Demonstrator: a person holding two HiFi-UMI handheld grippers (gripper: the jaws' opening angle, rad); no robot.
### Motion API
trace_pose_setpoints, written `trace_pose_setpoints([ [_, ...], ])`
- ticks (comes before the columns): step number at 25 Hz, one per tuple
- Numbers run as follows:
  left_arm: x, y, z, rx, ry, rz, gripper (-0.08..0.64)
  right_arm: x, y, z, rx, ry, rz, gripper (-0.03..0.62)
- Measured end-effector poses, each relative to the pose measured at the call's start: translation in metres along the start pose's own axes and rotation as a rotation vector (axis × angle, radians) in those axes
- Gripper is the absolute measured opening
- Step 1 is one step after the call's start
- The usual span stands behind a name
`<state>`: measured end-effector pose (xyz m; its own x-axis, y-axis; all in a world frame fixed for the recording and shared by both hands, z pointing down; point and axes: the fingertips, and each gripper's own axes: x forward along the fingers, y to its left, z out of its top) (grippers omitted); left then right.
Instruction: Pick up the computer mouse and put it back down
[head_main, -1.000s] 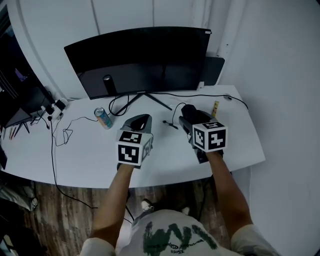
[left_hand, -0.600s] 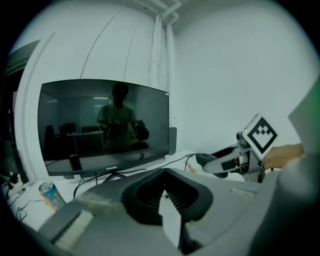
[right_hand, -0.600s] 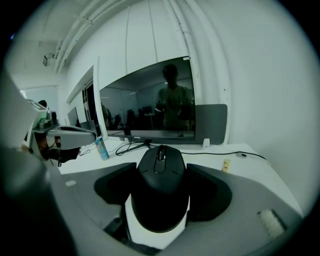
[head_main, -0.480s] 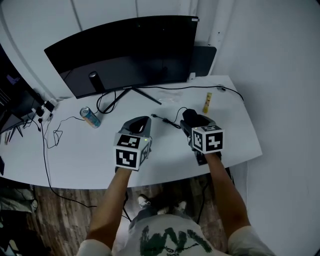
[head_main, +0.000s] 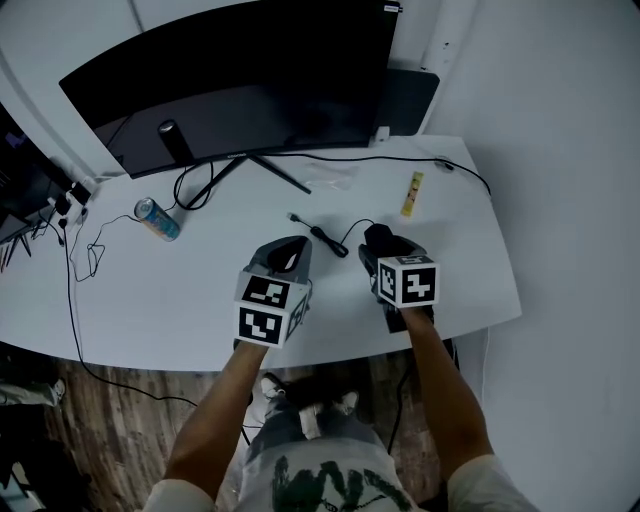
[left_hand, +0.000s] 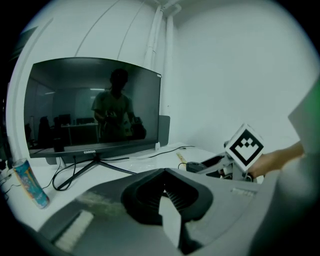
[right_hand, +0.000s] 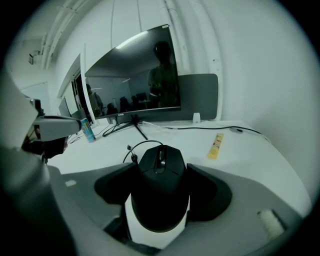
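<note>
Across the scene a white counter (head_main: 150, 290) spreads, with a dark curved monitor (head_main: 230, 90) stood at its far edge so that the near half is left free for handling. Over that free part, to the right, the right hand-held gripper (right_hand: 160, 172) is clamped on the black computer mouse (right_hand: 160, 192), its jaws spread wide because the body is taken across its two flanks; the mouse is carried nose-forward, and whether its underside touches the counter cannot be told. To the left, the left hand-held gripper (left_hand: 162, 195) is kept with jaws together and nothing between them, seemingly held aside as idle. The mouse's cable (head_main: 325, 238) is left trailing on the counter just beyond the mouse. A drink can (head_main: 157, 219) and a yellow packet (head_main: 411, 193) lie well apart from the work.

Compared with a second ago, both grippers are seen nearer the counter's near edge and farther from the yellow packet, while the grip is unchanged; a lowering toward the counter is judged to be under way.
</note>
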<state>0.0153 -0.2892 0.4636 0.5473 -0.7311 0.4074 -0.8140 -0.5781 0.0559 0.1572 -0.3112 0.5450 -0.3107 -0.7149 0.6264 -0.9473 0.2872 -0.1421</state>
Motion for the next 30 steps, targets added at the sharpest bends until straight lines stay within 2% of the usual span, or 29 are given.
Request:
trace_pose_setpoints([
  [5,0.011,-0.010,-0.013,-0.003,0.010,-0.013,0.003,0.022,-0.013,-0.023,0.002,0.055,-0.016,0.311],
  [14,0.014,0.000,-0.038,-0.014,0.052,0.025,0.003,0.048,-0.034,-0.040,-0.007,0.122,-0.063,0.311],
  [22,0.013,0.005,-0.039,-0.026,0.056,0.028,0.003,0.052,-0.038,-0.044,0.017,0.120,-0.085,0.318],
  [30,0.003,0.012,-0.029,-0.009,0.055,0.027,0.003,0.037,-0.039,-0.026,0.010,0.074,-0.119,0.324],
])
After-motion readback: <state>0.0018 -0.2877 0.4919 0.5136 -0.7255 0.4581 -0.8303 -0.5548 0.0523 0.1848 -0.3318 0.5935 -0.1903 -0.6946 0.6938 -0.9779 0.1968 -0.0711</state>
